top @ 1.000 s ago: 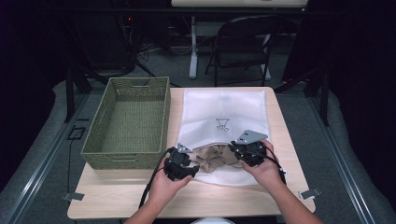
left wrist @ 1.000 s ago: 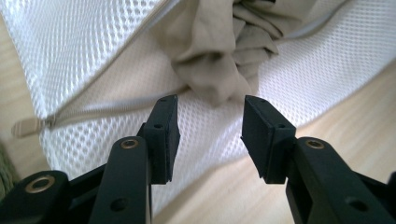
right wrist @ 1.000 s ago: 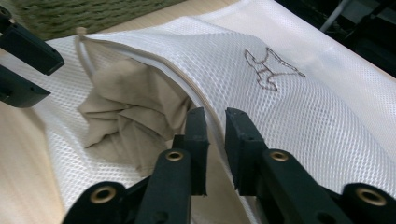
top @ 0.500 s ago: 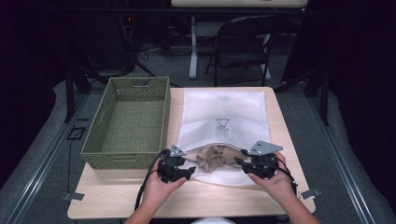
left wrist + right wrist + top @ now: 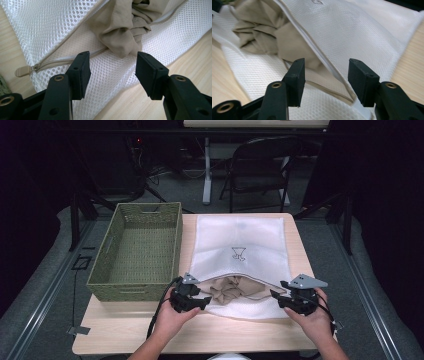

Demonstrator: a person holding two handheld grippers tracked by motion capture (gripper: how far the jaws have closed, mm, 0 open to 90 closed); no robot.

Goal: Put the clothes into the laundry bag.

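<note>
A white mesh laundry bag (image 5: 240,245) lies flat on the wooden table, its zipper mouth open along the near edge. A crumpled tan cloth (image 5: 232,292) sits half inside that mouth. My left gripper (image 5: 204,301) is at the mouth's left end and stands open. Its jaws have just been opening, with only loose mesh (image 5: 50,25) below them, near the cloth (image 5: 120,32) and the zipper pull (image 5: 23,71). My right gripper (image 5: 276,296) is open at the mouth's right end. Its jaws have just been opening over the bag's zipper edge (image 5: 329,65), unpinched, with the cloth (image 5: 262,30) farther off.
An empty green woven basket (image 5: 140,250) stands left of the bag, close to my left gripper. Bare table (image 5: 200,335) runs along the front edge. A folding chair (image 5: 260,165) and cables are beyond the table.
My right gripper has moved right, away from the cloth to the bag's right end. The left gripper has barely shifted. The bag's mouth gapes wider and more cloth shows.
</note>
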